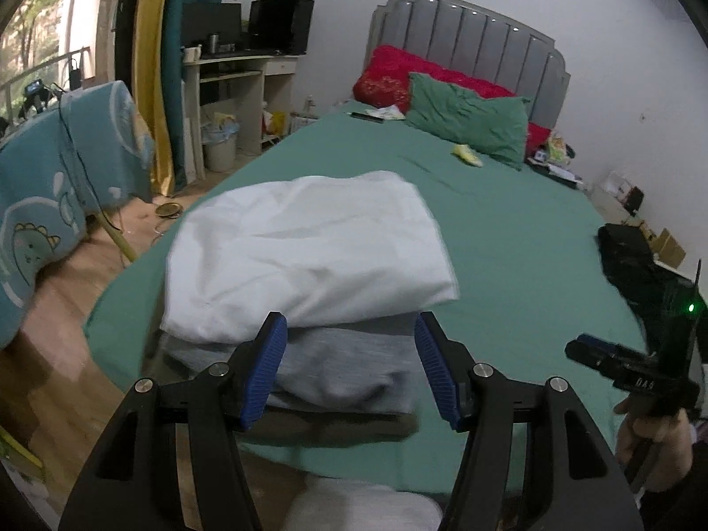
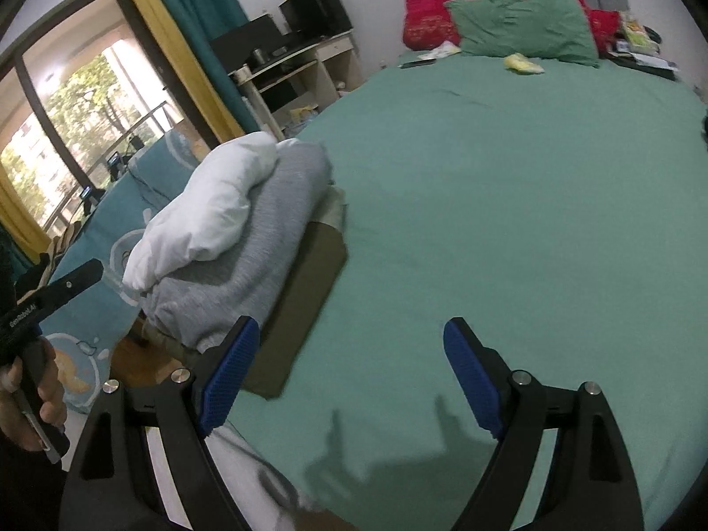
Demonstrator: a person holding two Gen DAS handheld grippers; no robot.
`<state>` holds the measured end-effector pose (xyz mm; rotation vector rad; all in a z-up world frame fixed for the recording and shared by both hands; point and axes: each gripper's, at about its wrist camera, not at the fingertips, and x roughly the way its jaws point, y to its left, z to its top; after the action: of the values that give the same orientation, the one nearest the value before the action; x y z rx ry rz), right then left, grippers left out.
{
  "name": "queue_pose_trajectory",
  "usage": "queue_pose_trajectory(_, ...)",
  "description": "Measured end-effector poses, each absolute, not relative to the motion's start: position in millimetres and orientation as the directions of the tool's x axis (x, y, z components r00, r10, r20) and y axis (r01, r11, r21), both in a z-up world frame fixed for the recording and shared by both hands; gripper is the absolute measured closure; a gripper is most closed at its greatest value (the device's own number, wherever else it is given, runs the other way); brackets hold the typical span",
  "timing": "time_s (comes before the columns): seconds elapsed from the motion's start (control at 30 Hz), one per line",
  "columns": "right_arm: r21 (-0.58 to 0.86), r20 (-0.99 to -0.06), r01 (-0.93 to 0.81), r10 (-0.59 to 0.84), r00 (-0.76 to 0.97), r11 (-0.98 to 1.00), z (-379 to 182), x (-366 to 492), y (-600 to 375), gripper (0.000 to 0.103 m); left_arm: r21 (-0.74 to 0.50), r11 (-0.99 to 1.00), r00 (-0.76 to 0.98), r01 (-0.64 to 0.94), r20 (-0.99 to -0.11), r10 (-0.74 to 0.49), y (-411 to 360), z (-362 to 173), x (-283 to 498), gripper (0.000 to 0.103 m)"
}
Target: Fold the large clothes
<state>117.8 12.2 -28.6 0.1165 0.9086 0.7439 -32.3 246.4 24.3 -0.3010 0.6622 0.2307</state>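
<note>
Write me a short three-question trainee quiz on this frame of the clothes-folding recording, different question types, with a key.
1. True or false: the white garment lies on top of the grey garment in the stack on the bed.
2. Multiple choice: the left gripper is A) shut on the white garment, B) open, its fingers either side of the stack's near end, C) out of view.
3. Fill in: the pillow in front of the red one is ____ in colour.

Key
1. True.
2. B.
3. Green. The right gripper is open too, over bare sheet.
</note>
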Motion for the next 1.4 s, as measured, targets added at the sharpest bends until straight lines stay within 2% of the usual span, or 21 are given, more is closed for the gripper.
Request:
queue_pose_trajectory(0.7, 0.339, -0.663, -0.386, 0.509, 0.548, 0.858, -6.0, 75.9, -149.2, 0.018, -0.149, 0.979, 0.778, -0.136, -0.629, 0.012, 99.7, 48.0, -25.8, 0.04)
queue_pose_trajectory(0.83, 0.326, -0.644, -0.36, 0.484, 0.593, 0.874, 8.2, 67.6, -176.2, 0.009, -0.11, 0.988, 0.792, -0.104, -0.61, 0.015, 69.5, 60.5, -30.1, 0.04)
queue_pose_trajectory(1.03, 0.3, -0.611, -0.322, 0.44, 0.658, 0.898, 32.1, 55.9, -209.8, 0.006, -0.05, 0.995, 0.84, -0.082, -0.542, 0.042, 30.4, 89.9, -40.2, 0.038)
queue_pose_trajectory(1.13, 0.28, -0.591, -0.305, 0.414, 0.693, 0.91, 45.3, 48.1, -223.4, 0.006, -0.045, 0.996, 0.866, -0.071, -0.498, 0.039, 17.5, 104.5, -45.7, 0.033)
queue_pose_trajectory(1.4, 0.204, -0.477, -0.292, 0.355, 0.804, 0.934, 98.2, 17.9, -246.8, 0.005, -0.023, 0.998, 0.943, -0.06, -0.329, 0.049, -7.5, 145.2, -74.4, 0.028)
